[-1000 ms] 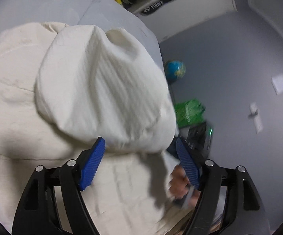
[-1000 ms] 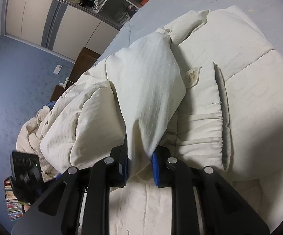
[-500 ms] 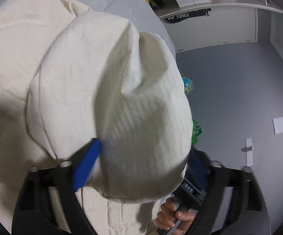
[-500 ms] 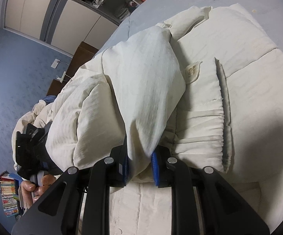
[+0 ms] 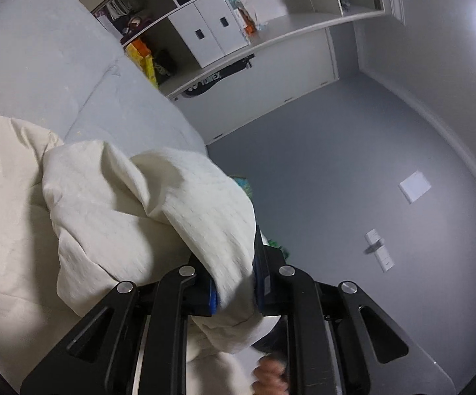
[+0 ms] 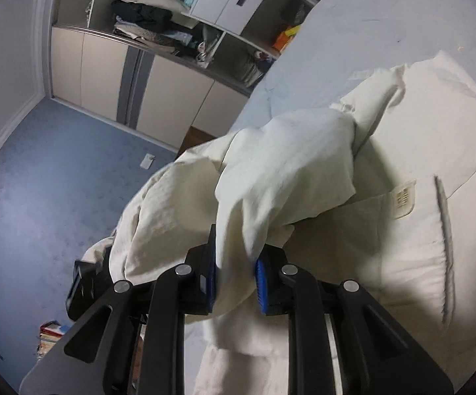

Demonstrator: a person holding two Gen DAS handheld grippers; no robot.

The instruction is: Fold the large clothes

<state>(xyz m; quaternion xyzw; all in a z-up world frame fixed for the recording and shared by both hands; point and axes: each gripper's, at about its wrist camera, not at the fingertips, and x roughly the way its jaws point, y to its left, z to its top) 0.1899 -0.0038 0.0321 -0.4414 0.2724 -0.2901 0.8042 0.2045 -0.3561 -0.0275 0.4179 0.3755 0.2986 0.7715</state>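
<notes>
A large cream quilted garment (image 5: 132, 217) lies bunched on the pale blue bed (image 5: 40, 75). My left gripper (image 5: 236, 291) has its jaws closing on a thick fold of that cream cloth, and the blue pads press it from both sides. In the right wrist view the same cream garment (image 6: 287, 171) is lifted in a hump, with a care label (image 6: 402, 199) showing on the flat part. My right gripper (image 6: 236, 283) is shut on another bunched fold of it. A hand (image 5: 270, 377) shows below the left gripper.
White shelves and cupboards (image 5: 224, 29) with clutter stand beyond the bed. Grey-blue floor (image 5: 336, 171) lies to the right in the left view, blue floor (image 6: 46, 177) to the left in the right view. The other black gripper (image 6: 86, 279) and a book stack (image 6: 48, 335) sit low left.
The left jaws went from wide open around the cloth to closed on a fold, and that gripper tilted up toward the shelves. The right gripper rose with its fold, lifting the cloth.
</notes>
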